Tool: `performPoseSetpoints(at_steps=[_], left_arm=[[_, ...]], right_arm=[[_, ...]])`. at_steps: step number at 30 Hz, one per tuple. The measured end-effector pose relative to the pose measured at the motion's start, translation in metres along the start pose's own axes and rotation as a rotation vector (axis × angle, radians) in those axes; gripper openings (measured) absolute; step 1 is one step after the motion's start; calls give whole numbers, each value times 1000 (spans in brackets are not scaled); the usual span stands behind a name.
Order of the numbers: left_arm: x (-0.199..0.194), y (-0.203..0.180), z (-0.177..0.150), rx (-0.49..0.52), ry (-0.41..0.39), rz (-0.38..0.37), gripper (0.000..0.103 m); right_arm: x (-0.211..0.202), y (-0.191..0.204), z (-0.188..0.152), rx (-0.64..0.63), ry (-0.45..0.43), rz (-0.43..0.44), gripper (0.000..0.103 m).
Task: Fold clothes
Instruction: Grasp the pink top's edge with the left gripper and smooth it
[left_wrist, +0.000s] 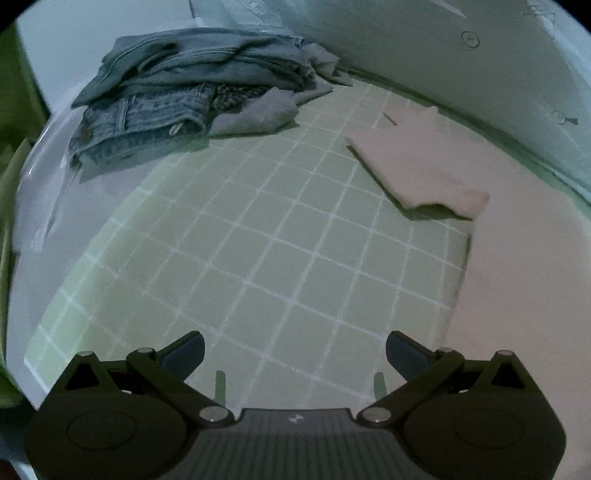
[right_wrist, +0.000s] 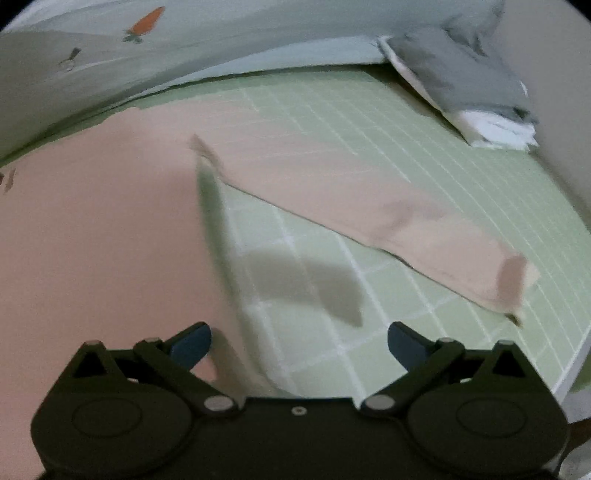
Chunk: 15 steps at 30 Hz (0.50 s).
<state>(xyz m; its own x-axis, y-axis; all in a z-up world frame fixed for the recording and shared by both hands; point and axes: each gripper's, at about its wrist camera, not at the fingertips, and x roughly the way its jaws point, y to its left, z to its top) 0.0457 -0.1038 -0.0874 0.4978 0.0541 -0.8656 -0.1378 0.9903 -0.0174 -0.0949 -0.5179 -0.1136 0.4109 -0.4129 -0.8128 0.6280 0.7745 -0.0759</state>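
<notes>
**Inspector:** What was the condition of the left gripper (left_wrist: 295, 352)?

**Assistant:** Its jaws stood wide apart with nothing between them, above the green gridded mat (left_wrist: 258, 258). The pink garment (left_wrist: 517, 277) lay spread on the mat to its right, with one sleeve (left_wrist: 417, 162) stretched out flat toward the far side.

**Inspector:** And the right gripper (right_wrist: 299, 343)?

**Assistant:** Likewise spread wide and empty. It hung above the edge of the pink garment (right_wrist: 92, 240), its left finger over the fabric and its right finger over bare mat (right_wrist: 369, 350). The other sleeve (right_wrist: 369, 206) ran diagonally across the mat, its cuff (right_wrist: 511, 282) near the mat's right edge.

**Inspector:** Other items on the surface?

**Assistant:** A heap of denim and grey clothes (left_wrist: 195, 85) lay at the far left corner, well apart from the pink garment. A folded stack of grey and white cloth (right_wrist: 469, 88) lay at the far right corner. A pale sheet with a carrot print (right_wrist: 146, 22) bordered the far side.
</notes>
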Motion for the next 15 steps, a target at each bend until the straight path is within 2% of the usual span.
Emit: performPoseSetpoints(at_steps=[5, 11, 15], left_arm=[[22, 12, 28, -15, -4, 16, 103], [55, 9, 78, -68, -16, -59, 103], [77, -11, 108, -10, -3, -57, 103]], right_arm=[[21, 28, 27, 31, -10, -7, 103], [52, 49, 65, 67, -4, -17, 103], [64, 51, 87, 61, 4, -9, 103]])
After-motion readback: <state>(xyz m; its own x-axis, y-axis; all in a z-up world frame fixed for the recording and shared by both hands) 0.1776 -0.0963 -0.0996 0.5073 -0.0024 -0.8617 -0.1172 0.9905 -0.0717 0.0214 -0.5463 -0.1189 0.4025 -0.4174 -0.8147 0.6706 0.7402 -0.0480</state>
